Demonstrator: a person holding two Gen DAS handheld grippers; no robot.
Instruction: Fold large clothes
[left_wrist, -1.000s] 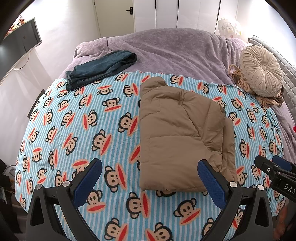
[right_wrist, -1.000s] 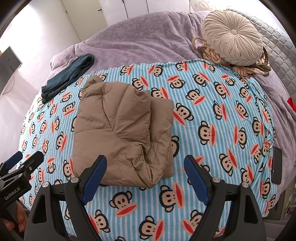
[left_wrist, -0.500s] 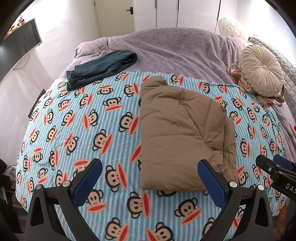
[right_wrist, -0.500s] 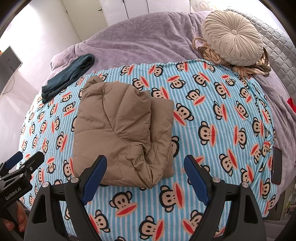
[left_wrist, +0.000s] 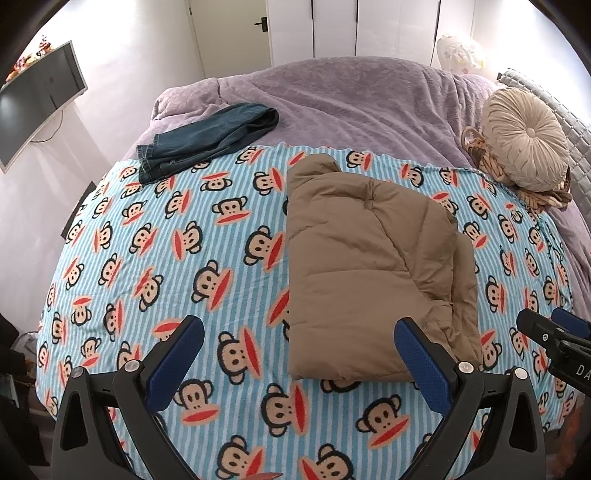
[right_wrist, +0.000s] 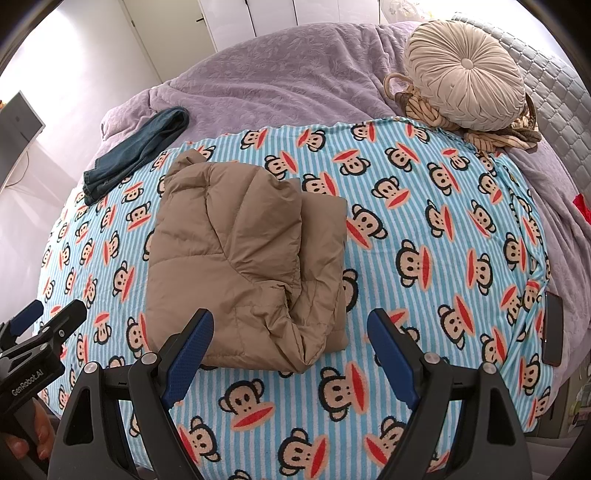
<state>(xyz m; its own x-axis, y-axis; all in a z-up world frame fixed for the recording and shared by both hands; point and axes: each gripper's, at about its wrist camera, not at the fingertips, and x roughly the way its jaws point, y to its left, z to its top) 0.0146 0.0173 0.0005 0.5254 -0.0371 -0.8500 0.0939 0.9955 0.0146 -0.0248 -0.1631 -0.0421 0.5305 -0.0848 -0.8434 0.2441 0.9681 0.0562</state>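
Legible markings:

1. "GenRobot.AI": white lettering on the black body of the left gripper (right_wrist: 37, 317), seen at the lower left edge of the right wrist view.
2. "DA", cut off by the frame edge: white letters on the black body of the right gripper (left_wrist: 554, 328), seen at the right edge of the left wrist view.

No other text, number or sign is readable.

Jacket (left_wrist: 369, 266): matt quilted tan cloth, creased. Blanket (left_wrist: 221, 258): soft fleece, printed. Pads (right_wrist: 192, 354): blue textured rubber on black plastic.
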